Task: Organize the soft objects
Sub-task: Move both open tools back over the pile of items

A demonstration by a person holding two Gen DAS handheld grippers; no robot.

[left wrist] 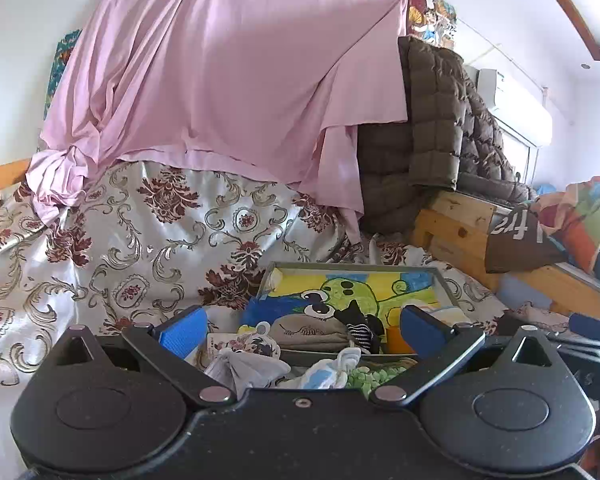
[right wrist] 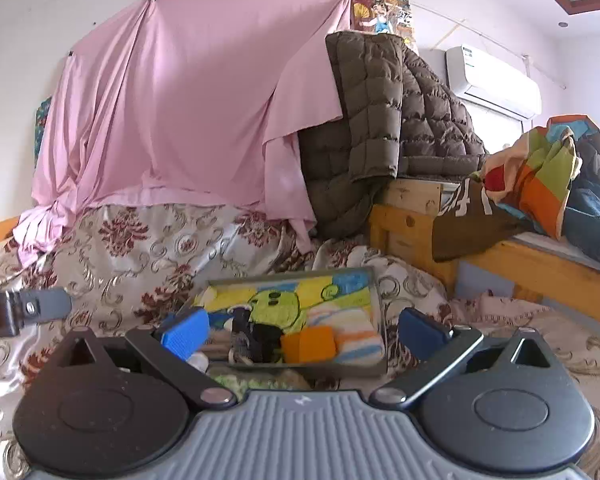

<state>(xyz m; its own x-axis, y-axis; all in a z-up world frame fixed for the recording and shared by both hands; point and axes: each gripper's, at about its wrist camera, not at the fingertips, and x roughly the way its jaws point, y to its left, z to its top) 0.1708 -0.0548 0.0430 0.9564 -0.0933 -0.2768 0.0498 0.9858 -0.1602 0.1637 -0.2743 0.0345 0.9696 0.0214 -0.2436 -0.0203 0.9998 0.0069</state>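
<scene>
Right wrist view: tray (right wrist: 376,292) at lower centre holds socks (right wrist: 340,336), partly filled. Left wrist view, bottom centre: loose socks (left wrist: 252,368) lie outside it, still to sort. My left gripper (left wrist: 300,330) and right gripper (right wrist: 304,330) both gape wide, empty.

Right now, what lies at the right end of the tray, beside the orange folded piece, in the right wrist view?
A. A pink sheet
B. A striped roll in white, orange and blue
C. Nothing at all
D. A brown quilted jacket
B: a striped roll in white, orange and blue lies in the tray, right of the orange folded piece; both grippers are open and hold nothing.
</scene>
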